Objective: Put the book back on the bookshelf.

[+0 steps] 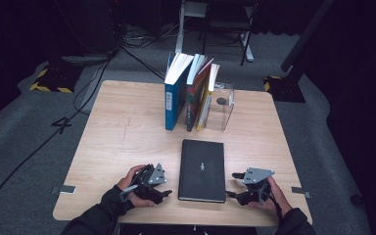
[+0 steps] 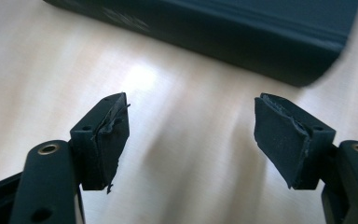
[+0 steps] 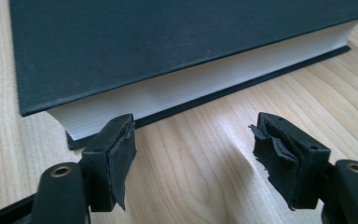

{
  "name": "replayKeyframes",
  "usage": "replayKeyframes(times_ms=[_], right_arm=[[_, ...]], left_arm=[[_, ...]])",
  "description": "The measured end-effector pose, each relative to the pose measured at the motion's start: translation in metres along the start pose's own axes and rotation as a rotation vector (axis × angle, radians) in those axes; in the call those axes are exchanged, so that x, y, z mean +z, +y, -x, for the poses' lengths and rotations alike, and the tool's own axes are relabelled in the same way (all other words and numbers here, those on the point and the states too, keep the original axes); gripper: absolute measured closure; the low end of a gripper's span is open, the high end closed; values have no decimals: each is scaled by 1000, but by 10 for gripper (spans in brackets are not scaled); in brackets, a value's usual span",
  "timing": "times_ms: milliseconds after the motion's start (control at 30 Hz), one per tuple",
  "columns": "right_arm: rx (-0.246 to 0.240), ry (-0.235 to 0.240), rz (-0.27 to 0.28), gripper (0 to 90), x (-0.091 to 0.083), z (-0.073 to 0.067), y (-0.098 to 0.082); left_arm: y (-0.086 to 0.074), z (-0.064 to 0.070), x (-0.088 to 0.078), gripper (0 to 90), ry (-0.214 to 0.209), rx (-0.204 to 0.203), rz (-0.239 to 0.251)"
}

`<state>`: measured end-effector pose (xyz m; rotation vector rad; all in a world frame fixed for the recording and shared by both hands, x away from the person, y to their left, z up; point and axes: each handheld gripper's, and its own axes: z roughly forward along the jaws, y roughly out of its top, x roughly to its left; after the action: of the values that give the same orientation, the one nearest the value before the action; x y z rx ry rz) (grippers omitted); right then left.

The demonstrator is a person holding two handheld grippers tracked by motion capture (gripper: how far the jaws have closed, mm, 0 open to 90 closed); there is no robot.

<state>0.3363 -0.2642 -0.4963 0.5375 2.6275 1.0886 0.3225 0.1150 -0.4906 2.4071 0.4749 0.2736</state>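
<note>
A black book [image 1: 202,170] is laid flat on the tabletop [image 1: 122,132], long axis 12-to-6 o'clock, flanked by the left hand-held gripper [image 1: 167,194] and the right hand-held gripper [image 1: 232,184], both held wide open and empty.

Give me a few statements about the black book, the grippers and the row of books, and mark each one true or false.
1. The black book lies flat on the table. True.
2. The left gripper is clamped on the black book. False: its jaws stand open over bare wood, apart from the book.
3. The right gripper faces the book's page edge. True.
4. The blue book lies flat beside the black one. False: it stands upright in the row at the back of the table.
5. A clear box stands at the right end of the row. True.
6. The right gripper holds a book. False: nothing is between its open jaws.
</note>
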Motion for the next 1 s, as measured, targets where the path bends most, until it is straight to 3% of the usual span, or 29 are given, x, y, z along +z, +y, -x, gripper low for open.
replayKeyframes(times_ms=[200, 300, 433, 733, 1000], right_arm=[[-18, 33, 7, 299, 2, -2, 3], [-27, 65, 7, 303, 5, -4, 5], [-53, 63, 2, 311, 5, -8, 9], [-57, 100, 25, 344, 8, -10, 14], [-29, 114, 55, 348, 12, -13, 18]], left_arm=[[-7, 5, 0, 264, -41, -8, 5], [-12, 4, 2, 262, -72, -44, 36], [-17, 4, 3, 237, -76, -46, 74], [-16, 2, 4, 233, -89, -35, 75], [-13, 0, 7, 215, -88, -29, 69]])
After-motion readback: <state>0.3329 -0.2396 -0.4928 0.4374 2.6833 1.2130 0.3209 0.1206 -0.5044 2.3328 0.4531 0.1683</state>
